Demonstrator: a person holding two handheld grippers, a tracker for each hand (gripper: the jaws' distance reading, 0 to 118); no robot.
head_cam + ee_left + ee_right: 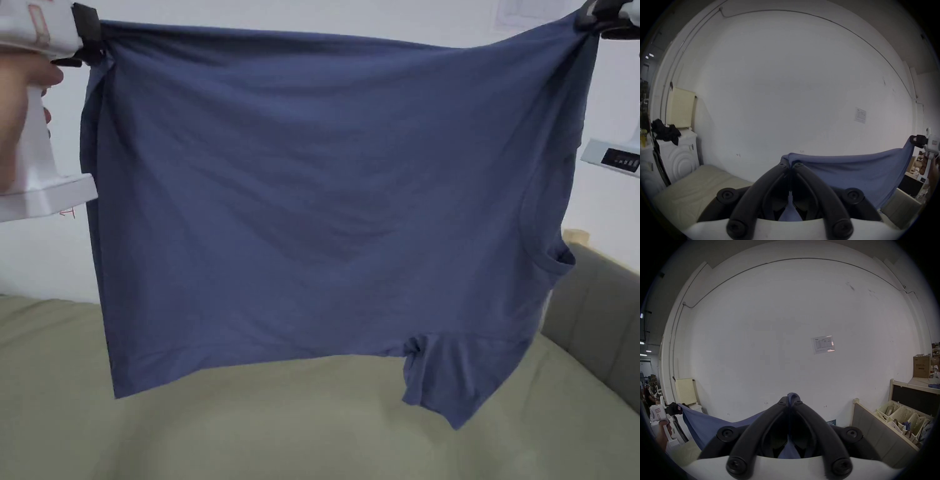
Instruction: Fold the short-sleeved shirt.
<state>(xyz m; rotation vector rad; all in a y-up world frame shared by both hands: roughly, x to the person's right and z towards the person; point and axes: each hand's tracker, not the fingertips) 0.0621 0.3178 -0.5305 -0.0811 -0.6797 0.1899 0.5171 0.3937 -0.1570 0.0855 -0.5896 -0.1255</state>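
Shirt (325, 206) hangs sideways between both grippers, neckline facing right.

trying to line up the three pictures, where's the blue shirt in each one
Head view: the blue shirt hangs spread across the middle, pinched at both top corners.
Left gripper view: lower right, running from this gripper's jaws to the right gripper.
Right gripper view: lower left, running from its jaws to the left gripper.
Shared landmark: the paper sheet on the white wall.
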